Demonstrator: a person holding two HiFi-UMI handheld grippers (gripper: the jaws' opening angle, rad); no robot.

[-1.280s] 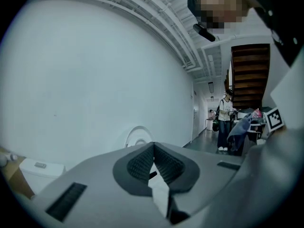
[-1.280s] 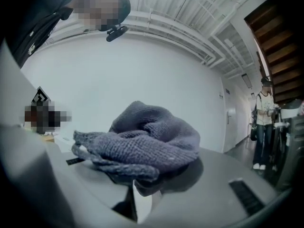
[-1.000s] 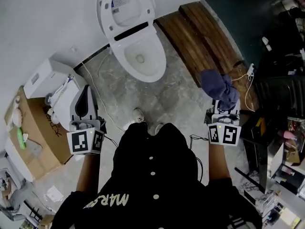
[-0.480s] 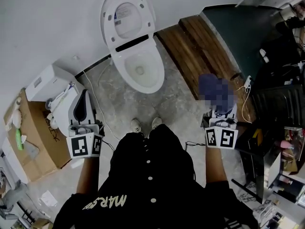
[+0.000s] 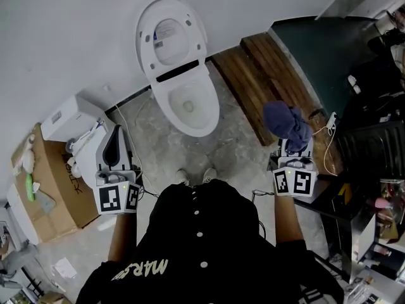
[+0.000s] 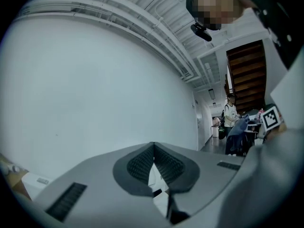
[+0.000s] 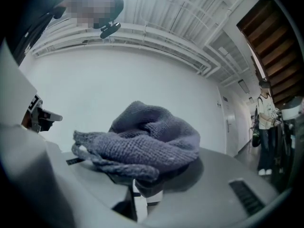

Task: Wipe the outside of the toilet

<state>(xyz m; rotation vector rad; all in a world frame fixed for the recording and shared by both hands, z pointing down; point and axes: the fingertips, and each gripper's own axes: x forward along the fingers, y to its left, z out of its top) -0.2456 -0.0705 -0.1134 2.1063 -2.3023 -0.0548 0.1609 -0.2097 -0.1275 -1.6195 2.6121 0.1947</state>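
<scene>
The white toilet (image 5: 183, 87) stands against the wall ahead of me, its lid raised and the bowl open. My left gripper (image 5: 116, 132) is held at the left, well short of the toilet. Its dark pads (image 6: 142, 165) meet with nothing between them, and it points up at a bare wall. My right gripper (image 5: 293, 142) is at the right, also apart from the toilet, shut on a bunched blue-grey knitted cloth (image 5: 286, 120). In the right gripper view the cloth (image 7: 147, 144) heaps over the jaws and hides my right gripper's (image 7: 145, 182) tips.
A white box-like unit (image 5: 73, 122) and a cardboard box (image 5: 47, 179) stand at the left. A wooden platform (image 5: 262, 75) and a dark mat (image 5: 323, 49) lie right of the toilet. Cables trail on the stone floor (image 5: 234, 144). A person (image 7: 265, 127) stands far off down the corridor.
The toilet sits a little lower in the head view and the shoes have drawn back under the body. Both grippers hold their places; the cloth stays in the right one.
</scene>
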